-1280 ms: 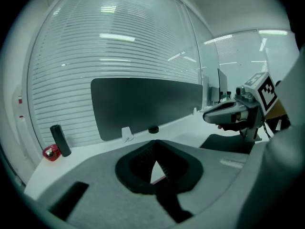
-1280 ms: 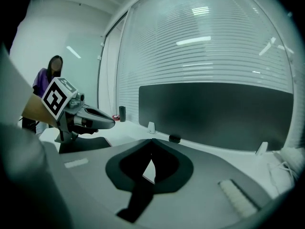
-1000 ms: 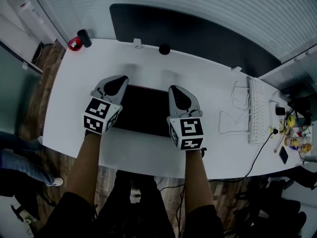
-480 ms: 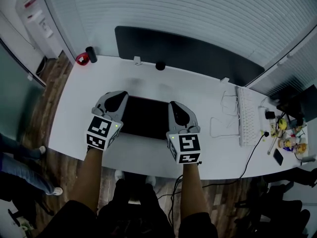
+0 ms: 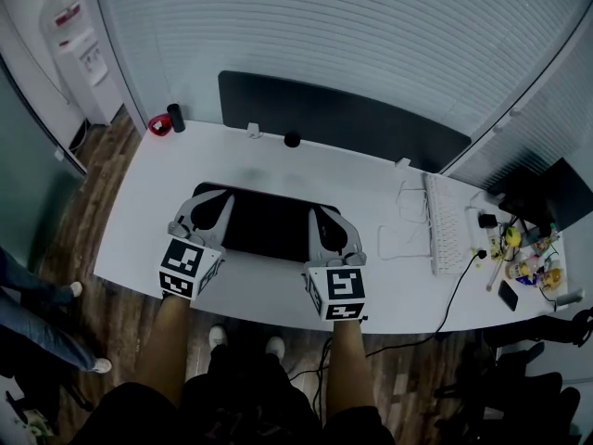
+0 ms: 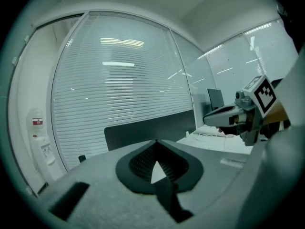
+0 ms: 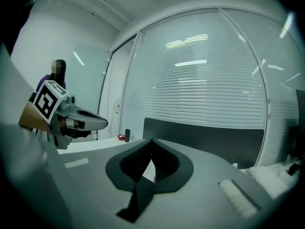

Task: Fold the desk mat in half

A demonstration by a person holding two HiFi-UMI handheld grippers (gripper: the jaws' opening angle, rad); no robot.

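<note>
The black desk mat (image 5: 269, 221) lies flat in the middle of the white desk (image 5: 371, 286), near its front edge. My left gripper (image 5: 215, 202) hangs over the mat's left end and my right gripper (image 5: 326, 219) over its right end, both pointing away from me. In the left gripper view the jaws (image 6: 155, 142) meet at the tips with nothing seen between them. The right gripper view shows the same for its jaws (image 7: 152, 141). Each gripper view shows the other gripper (image 6: 245, 113) (image 7: 66, 117) level beside it. The grippers hide the mat's two ends.
A white keyboard (image 5: 445, 225) and loose white cables (image 5: 403, 222) lie at the right. A black panel (image 5: 343, 119) stands along the desk's back edge, with a small black object (image 5: 292, 139), a red ring (image 5: 159, 123) and a black cylinder (image 5: 176, 117) near it. Clutter (image 5: 528, 258) fills the far right.
The head view has pulled back and up, so the desk looks smaller. Both grippers have drawn back toward the desk's front edge and more of the mat shows between them.
</note>
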